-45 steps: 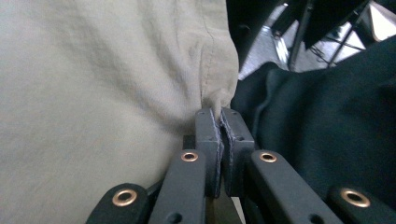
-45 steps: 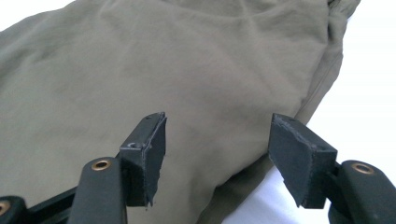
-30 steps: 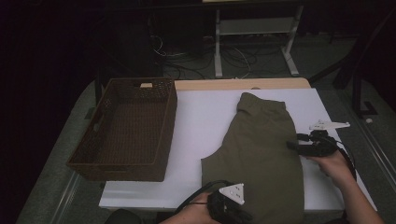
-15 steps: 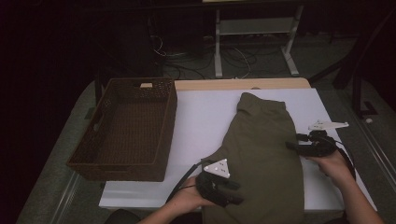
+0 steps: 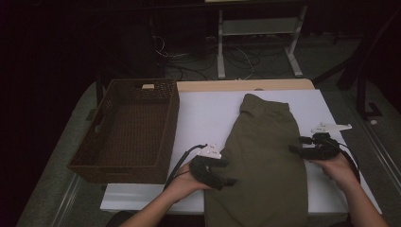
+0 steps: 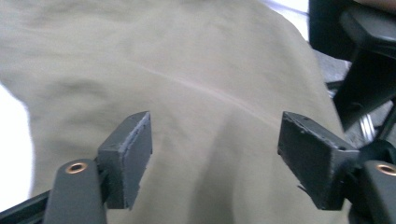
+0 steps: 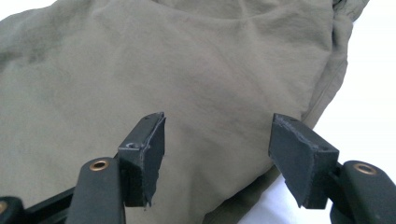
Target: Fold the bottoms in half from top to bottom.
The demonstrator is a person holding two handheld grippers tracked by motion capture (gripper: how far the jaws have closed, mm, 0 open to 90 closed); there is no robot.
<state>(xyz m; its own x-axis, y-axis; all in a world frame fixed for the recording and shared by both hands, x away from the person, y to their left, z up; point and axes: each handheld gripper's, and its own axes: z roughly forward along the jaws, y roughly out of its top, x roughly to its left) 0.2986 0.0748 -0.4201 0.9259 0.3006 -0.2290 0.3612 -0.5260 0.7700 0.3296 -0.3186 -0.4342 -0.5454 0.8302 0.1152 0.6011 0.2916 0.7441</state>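
On the white table [image 5: 208, 118], an olive-green garment [image 5: 265, 161] lies folded lengthwise, just right of the brown wicker basket [image 5: 125, 130]. Left gripper [image 5: 226, 176] sits at the cloth's left edge, and its jaws have just been opening — spread wide now, nothing pinched between them, fabric merely underneath. Right gripper [image 5: 297, 144] hovers at the right edge, jaws parted too, gripping nothing. Looks like a folding job between grabs. Next move calls for both sets of jaws to bite an edge before folding over.
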